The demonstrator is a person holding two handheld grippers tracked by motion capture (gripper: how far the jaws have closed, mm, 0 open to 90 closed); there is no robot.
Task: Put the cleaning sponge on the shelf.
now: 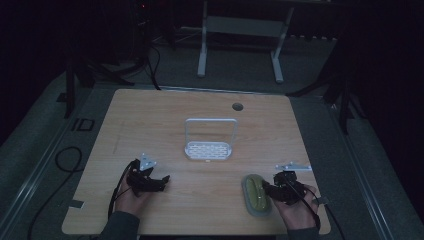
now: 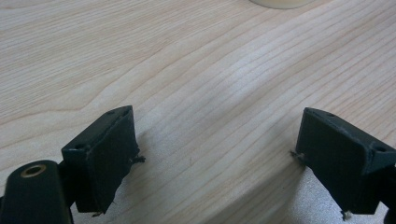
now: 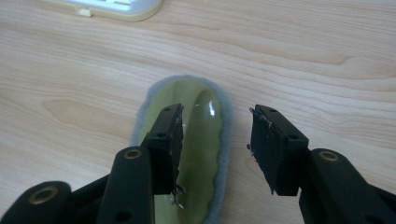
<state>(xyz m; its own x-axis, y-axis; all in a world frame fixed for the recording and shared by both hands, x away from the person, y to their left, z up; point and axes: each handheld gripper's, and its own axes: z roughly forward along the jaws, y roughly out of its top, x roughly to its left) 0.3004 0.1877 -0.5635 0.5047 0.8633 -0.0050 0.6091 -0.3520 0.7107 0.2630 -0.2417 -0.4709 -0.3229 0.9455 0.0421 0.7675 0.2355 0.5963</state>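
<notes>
A green oval pad with a grey felt rim [image 1: 256, 194] lies flat near the table's front right. My right gripper [image 1: 267, 188] hovers at its right edge, held by a hand. In the right gripper view the jaws [image 3: 217, 133] stand apart: one is over the pad's glossy green top [image 3: 198, 154], the other is past the grey rim, and neither pad presses on it. My left gripper [image 1: 161, 181] rests at the front left, and its jaws [image 2: 215, 144] are open over bare wood.
A white rack with a tall wire handle [image 1: 209, 149] stands at the middle of the wooden table [image 1: 200, 120]; its cream base edge [image 3: 116, 7] lies beyond the pad. A round cable hole [image 1: 237, 106] is at the back. Cables trail off the front edge.
</notes>
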